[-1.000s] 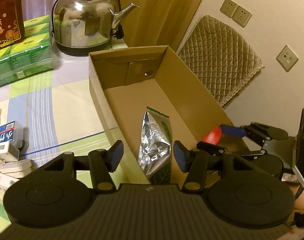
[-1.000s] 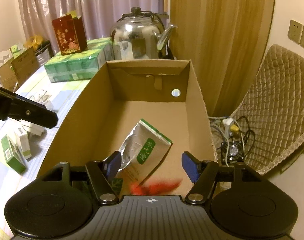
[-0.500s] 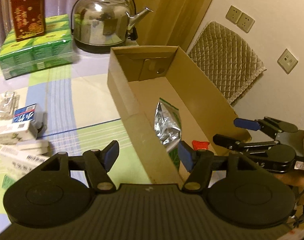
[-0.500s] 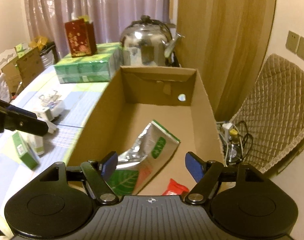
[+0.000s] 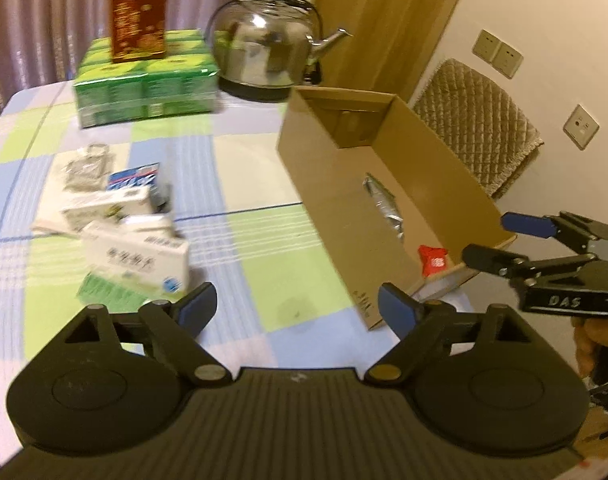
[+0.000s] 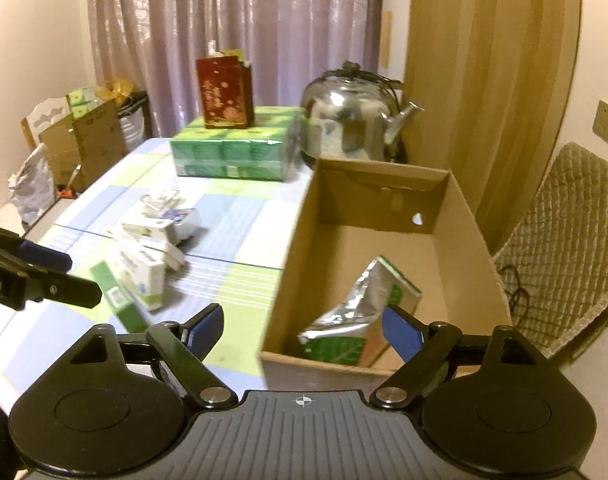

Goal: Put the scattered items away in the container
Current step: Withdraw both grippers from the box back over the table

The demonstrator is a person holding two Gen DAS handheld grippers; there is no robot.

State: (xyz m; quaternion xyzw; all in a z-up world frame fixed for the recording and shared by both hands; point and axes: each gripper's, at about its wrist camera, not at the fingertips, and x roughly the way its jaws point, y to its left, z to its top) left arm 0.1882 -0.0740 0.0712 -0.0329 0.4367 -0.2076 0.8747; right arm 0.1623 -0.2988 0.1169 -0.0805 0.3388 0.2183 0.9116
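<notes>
An open cardboard box (image 5: 328, 184) (image 6: 287, 280) stands on the checked tablecloth. In it lie a silver-green pouch (image 5: 384, 204) (image 6: 356, 312) and a small red packet (image 5: 434, 258). Left of the box, several small cartons are scattered: white ones (image 5: 135, 256) (image 6: 143, 272), a blue-white one (image 5: 133, 178) and a flat green one (image 6: 119, 300). My left gripper (image 5: 295, 308) hovers over the cloth near the box's front corner, its jaws opening with nothing between them. My right gripper (image 6: 304, 324) hangs above the box's near end, jaws also opening and empty.
A steel kettle (image 5: 263, 56) (image 6: 348, 120), a green tissue multipack (image 5: 143, 88) and a red gift bag (image 5: 137, 20) stand at the table's far end. Binder clips (image 5: 87, 164) lie beyond the cartons. A quilted chair (image 6: 564, 248) stands right of the box.
Both grippers pulled back from the box and swung left, jaws widening. The red packet fell from the right gripper into the box. The scattered cartons came into view.
</notes>
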